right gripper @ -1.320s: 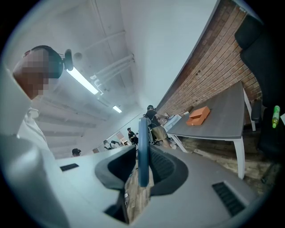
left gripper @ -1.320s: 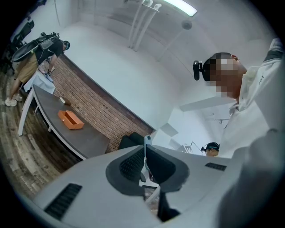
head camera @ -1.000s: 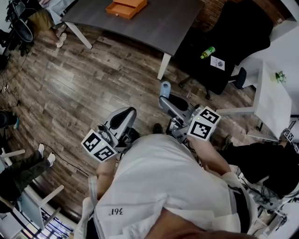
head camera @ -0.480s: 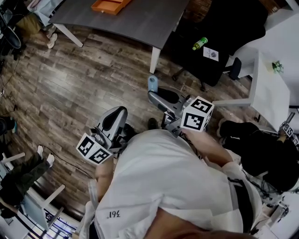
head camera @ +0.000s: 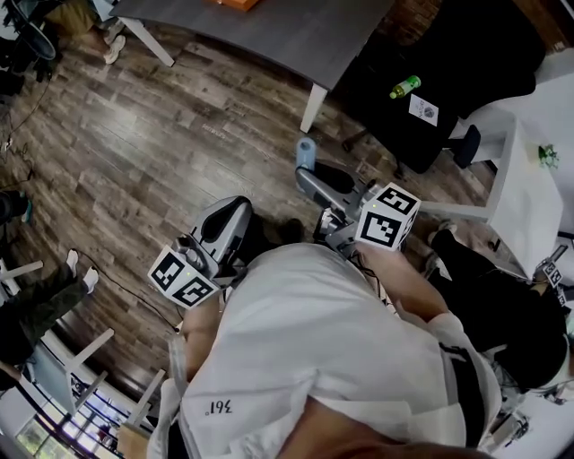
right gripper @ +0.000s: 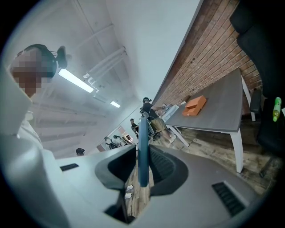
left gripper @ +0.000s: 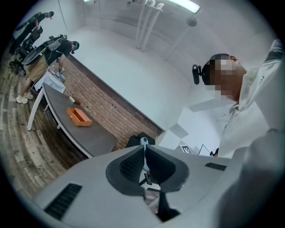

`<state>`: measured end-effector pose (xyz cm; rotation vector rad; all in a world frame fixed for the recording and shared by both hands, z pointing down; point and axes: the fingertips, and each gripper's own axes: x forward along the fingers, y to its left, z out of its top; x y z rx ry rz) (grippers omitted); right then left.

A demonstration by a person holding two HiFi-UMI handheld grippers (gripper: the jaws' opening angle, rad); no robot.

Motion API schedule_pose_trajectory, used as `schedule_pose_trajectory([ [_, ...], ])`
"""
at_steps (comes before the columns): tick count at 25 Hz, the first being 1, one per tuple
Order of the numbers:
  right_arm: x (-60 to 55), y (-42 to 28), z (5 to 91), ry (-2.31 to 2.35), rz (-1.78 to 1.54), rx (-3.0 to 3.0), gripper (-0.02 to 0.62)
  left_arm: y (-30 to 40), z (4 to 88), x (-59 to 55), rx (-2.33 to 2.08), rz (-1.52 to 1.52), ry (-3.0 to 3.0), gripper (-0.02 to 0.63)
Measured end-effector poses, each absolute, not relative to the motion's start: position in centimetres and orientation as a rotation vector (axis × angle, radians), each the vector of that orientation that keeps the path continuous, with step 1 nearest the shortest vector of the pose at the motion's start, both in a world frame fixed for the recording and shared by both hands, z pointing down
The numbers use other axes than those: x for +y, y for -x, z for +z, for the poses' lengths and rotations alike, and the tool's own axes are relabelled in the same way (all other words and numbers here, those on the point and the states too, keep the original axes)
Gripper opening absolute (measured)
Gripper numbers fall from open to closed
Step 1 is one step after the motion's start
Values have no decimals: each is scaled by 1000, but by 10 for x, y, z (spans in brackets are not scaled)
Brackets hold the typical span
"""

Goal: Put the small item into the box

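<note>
My right gripper (head camera: 308, 175) is held out in front of the person's body, shut on a small flat blue item (head camera: 306, 152). In the right gripper view that blue item (right gripper: 143, 151) stands edge-on between the pads. The orange box (right gripper: 195, 105) lies open on a grey table (right gripper: 222, 111) some way ahead. My left gripper (head camera: 237, 212) hangs lower at the left, and its jaws (left gripper: 144, 149) are shut with nothing between them. The left gripper view also shows the orange box (left gripper: 79, 117) on the grey table (left gripper: 75, 133). In the head view only the box's edge (head camera: 240, 3) shows.
Wooden floor (head camera: 134, 134) lies between the person and the grey table (head camera: 278, 27). A black chair (head camera: 421, 116) with a green bottle (head camera: 405, 87) stands at the right, next to a white table (head camera: 529, 161). A seated person's legs (head camera: 36, 305) are at the left.
The head view has shifted: the grey table and orange box slid up to the top edge. Both grippers stay in front of the body, the right one still gripping the blue item.
</note>
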<state>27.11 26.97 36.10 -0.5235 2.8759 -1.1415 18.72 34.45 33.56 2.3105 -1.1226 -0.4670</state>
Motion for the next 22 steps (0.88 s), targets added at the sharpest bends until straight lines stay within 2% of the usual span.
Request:
schedule_pose_trajectory([
  [22, 111, -99, 359, 762, -1054, 2873, 98, -2, 343, 185, -959, -452, -2343, 21],
])
